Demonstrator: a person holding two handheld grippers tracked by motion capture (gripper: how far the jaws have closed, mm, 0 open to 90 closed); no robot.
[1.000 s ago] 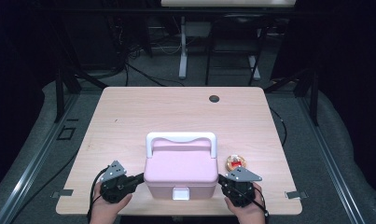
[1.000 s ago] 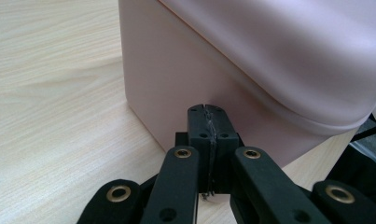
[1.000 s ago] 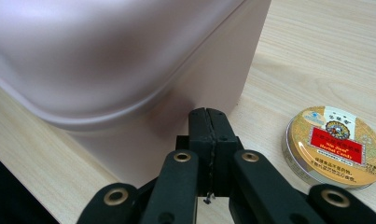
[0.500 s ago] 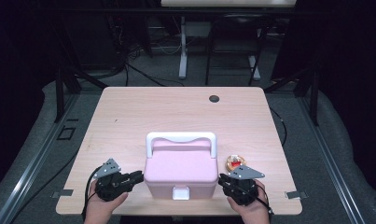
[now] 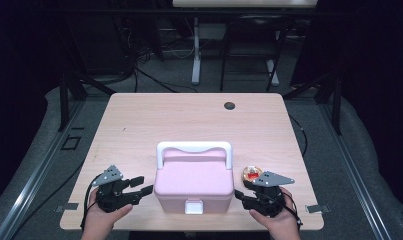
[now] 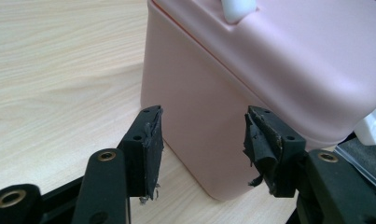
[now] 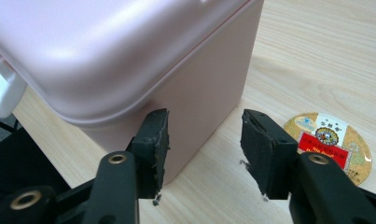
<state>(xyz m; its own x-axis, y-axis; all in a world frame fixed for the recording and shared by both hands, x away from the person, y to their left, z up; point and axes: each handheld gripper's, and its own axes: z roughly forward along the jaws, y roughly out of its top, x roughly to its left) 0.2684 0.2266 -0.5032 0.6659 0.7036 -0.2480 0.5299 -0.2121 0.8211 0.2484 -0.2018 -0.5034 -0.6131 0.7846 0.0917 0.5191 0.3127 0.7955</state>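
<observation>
Counter (image 5: 139, 120) carries a pink box (image 5: 194, 185) near its front edge. Left gripper (image 5: 141, 186) and right gripper (image 5: 238, 196) flank the box, fingers just opened, empty. A small round tin (image 5: 250, 173) beside the box risks a knock from the right gripper.

Both grippers low, fingers apart
Left gripper (image 5: 145, 186) and right gripper (image 5: 237, 196) point inward; their jaws have just been opening, nothing gripped.
</observation>
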